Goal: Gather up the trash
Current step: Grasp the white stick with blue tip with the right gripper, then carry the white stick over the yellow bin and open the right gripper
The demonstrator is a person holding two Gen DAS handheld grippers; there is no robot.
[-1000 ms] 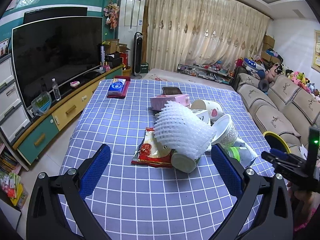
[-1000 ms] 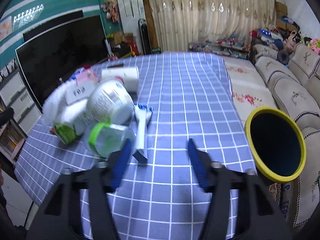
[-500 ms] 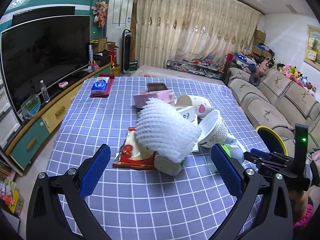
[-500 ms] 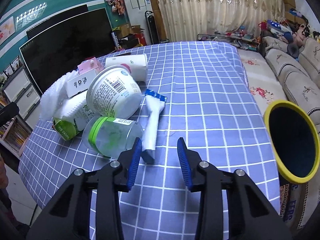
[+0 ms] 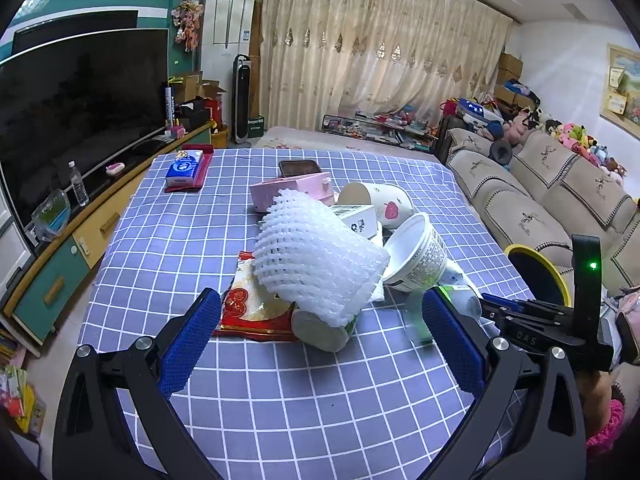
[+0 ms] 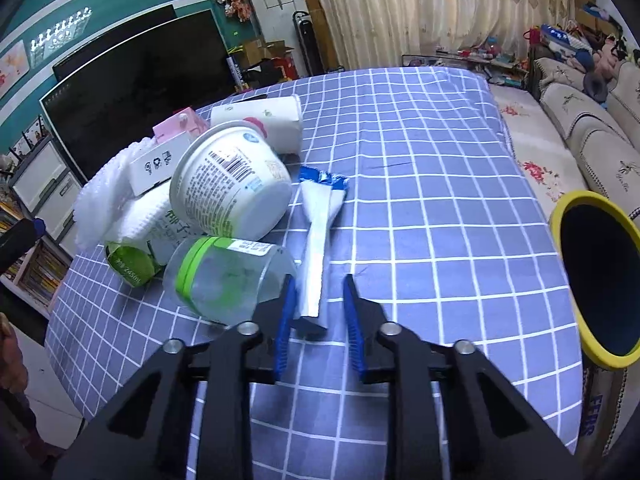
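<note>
wrapper (image 6: 316,248), white with a blue end, lay near the tabletop's (image 6: 440,184) right edge; right gripper (image 6: 318,312) had narrowed around its near end, the contact unclear; left gripper (image 5: 320,340) gaped wide, empty.

The left gripper (image 5: 322,338) is held with its blue fingers (image 5: 191,344) spread wide, tilted downward. The right gripper (image 6: 318,308) is angled downward, its fingers (image 6: 285,322) drawn in close, nothing pressed between them.
</note>
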